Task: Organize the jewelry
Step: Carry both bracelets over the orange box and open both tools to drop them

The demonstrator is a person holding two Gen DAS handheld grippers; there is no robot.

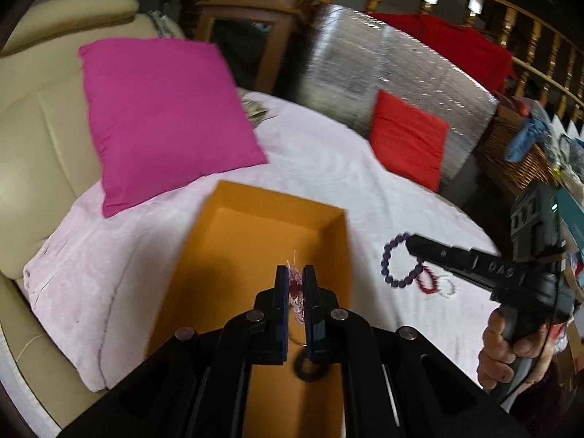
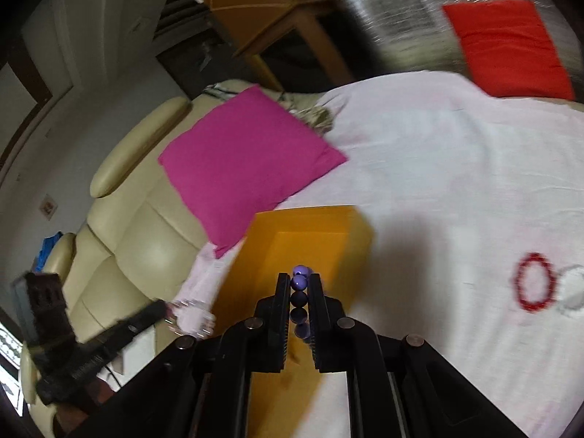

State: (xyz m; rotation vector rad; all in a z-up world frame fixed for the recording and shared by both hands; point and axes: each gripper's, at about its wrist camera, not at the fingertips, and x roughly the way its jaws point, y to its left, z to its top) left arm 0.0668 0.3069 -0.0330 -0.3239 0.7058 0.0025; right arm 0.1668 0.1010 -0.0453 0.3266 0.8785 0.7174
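My left gripper point(image 1: 295, 269) is shut on a pink and clear bead bracelet point(image 1: 295, 292) above the open orange box point(image 1: 255, 226). A dark ring point(image 1: 308, 367) lies on the box floor under the fingers. At the right, my right gripper point(image 1: 411, 244) carries a purple bead bracelet point(image 1: 396, 266) over the white cloth. In the right wrist view that gripper point(image 2: 299, 276) is shut on the purple beads point(image 2: 299, 284), over the orange box point(image 2: 310, 226). The left gripper point(image 2: 162, 306) shows blurred at lower left with its bracelet point(image 2: 189, 319). A red bracelet point(image 2: 534, 281) and a white one point(image 2: 576, 286) lie on the cloth.
A white cloth point(image 1: 328, 168) covers the beige sofa point(image 1: 33, 116). A magenta cushion point(image 1: 160, 113) lies behind the box and a red cushion point(image 1: 408, 138) at the far right. A wicker basket point(image 1: 525, 160) and a wooden railing point(image 1: 529, 36) stand beyond.
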